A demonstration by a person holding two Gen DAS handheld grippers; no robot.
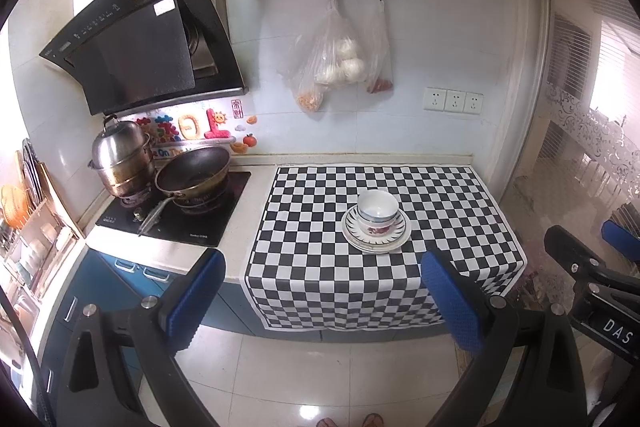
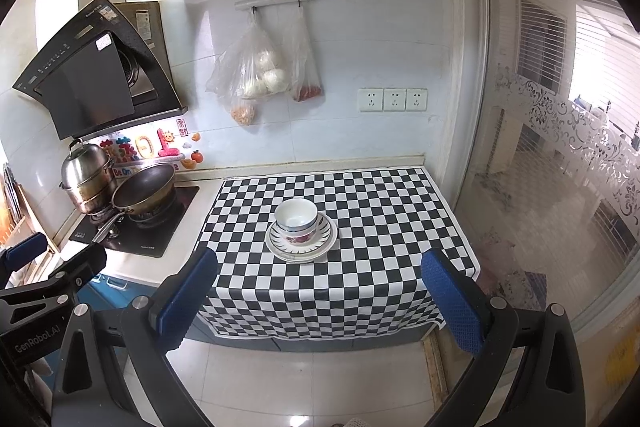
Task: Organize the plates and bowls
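Left gripper [image 1: 322, 301] is seen nearest the lens, jaws spread wide, nothing held between the two blue pads [image 1: 196, 297]. Right gripper [image 2: 318, 301] is likewise spread wide and empty, two blue pads [image 2: 450, 301] visible. Both are held out over the floor, well short of the checkered cloth [image 1: 448, 195].

Landmark: checkered cloth, draped over the counter front.

- Stack of dishes sits on the cloth, roughly centred, apart from both grippers.
- Bowls [image 1: 377, 213]: two counted, nested, upright. Upper one is white with a blue rim band; lower one carries a red flower print.
- Plates [image 1: 376, 239]: at least two counted under the bowls, one striped-rim plate on a wider plain one. A third edge may be there in the right wrist view; it cannot be told for sure.
- Left of the cloth: one black cooktop [image 1: 200, 223] with one wok [image 1: 194, 173] and one lidded steel steamer pot [image 1: 122, 161] on it.
- Above that: one black range hood [image 1: 136, 43].
- On the wall behind the cloth: one hook rail, three plastic bags [image 1: 332, 59] counted hanging from it, one holding white buns.
- Right of the bags: three wall sockets [image 1: 453, 100] in a row.
- Far left of the cloth: one dish rack [image 1: 36, 227], contents too blurred to count.
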